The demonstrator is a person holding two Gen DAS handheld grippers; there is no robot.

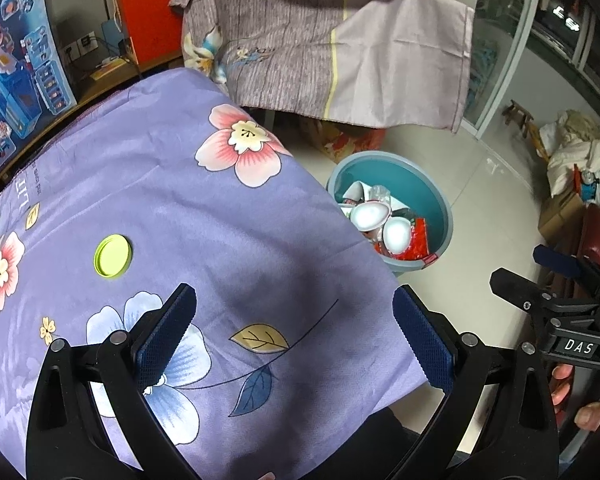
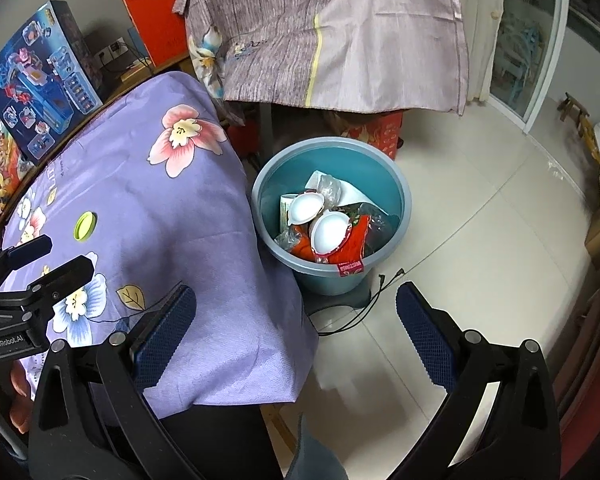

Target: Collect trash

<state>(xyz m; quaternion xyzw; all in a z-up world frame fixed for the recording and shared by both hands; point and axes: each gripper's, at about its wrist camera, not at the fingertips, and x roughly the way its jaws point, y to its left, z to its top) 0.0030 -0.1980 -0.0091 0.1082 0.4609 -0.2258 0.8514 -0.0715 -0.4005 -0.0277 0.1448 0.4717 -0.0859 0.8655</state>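
Observation:
A lime-green round lid point(image 1: 113, 255) lies flat on the purple flowered tablecloth point(image 1: 172, 184), also seen in the right wrist view point(image 2: 84, 225). A teal bin point(image 2: 383, 160) stands on the floor beside the table, holding white cups, red wrappers and clear plastic; it shows in the left wrist view too point(image 1: 427, 184). My left gripper point(image 1: 296, 336) is open and empty above the table's near edge, right of the lid. My right gripper point(image 2: 296, 336) is open and empty, over the table corner and the floor in front of the bin.
A toy box point(image 1: 16, 76) leans at the table's far left. A draped striped cloth point(image 1: 339, 52) hangs behind the bin. A black cable point(image 2: 363, 304) lies on the tiled floor point(image 2: 479, 220) by the bin. Cardboard boxes and bags point(image 1: 571, 168) sit at the right.

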